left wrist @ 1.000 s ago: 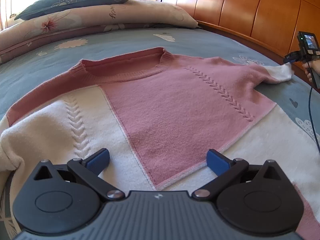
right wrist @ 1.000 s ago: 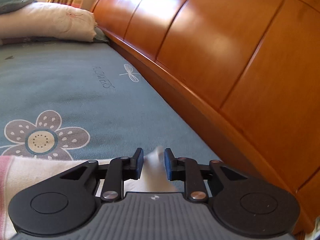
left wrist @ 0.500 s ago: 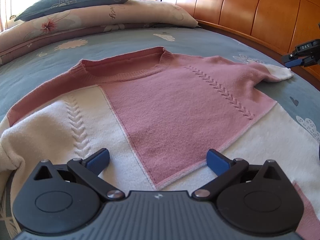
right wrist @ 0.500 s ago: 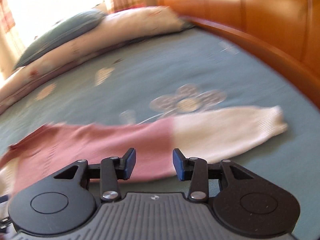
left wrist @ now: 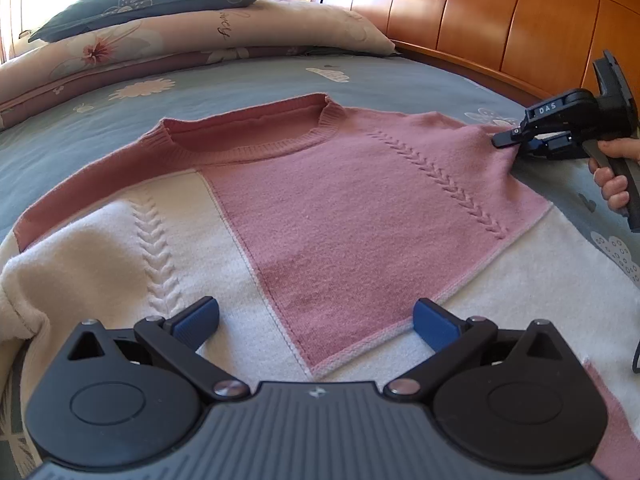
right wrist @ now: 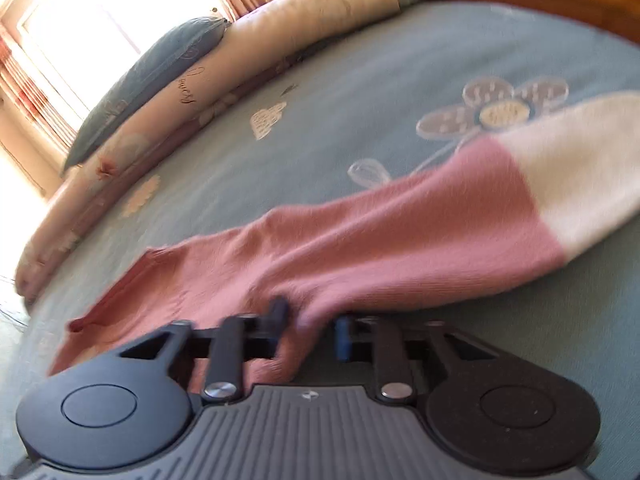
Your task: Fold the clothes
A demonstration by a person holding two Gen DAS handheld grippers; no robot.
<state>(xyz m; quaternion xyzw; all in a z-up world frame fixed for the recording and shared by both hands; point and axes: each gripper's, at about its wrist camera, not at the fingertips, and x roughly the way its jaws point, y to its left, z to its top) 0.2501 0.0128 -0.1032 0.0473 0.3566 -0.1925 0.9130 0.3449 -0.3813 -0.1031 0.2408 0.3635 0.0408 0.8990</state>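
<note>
A pink and cream knit sweater (left wrist: 360, 208) lies flat, front up, on the bed, neck toward the pillows. My left gripper (left wrist: 316, 320) is open and empty, low over the sweater's cream hem area. My right gripper (right wrist: 310, 326) sits at the base of the right sleeve (right wrist: 400, 236), near the armpit, with pink knit between its fingers; the jaws are partly closed around the fabric. It also shows in the left wrist view (left wrist: 520, 142) at the sweater's right edge. The sleeve's cream cuff (right wrist: 580, 176) lies out to the right.
The bed has a blue-grey floral sheet (left wrist: 120, 136). Pillows (left wrist: 192, 36) are stacked at the far side. A wooden headboard (left wrist: 500, 20) runs along the right. A bright window (right wrist: 80, 28) is behind the pillows.
My right gripper let go of the sleeve cuff, swung left along the sleeve to its base by the armpit, and now has pink fabric between its fingers. My left gripper stayed still.
</note>
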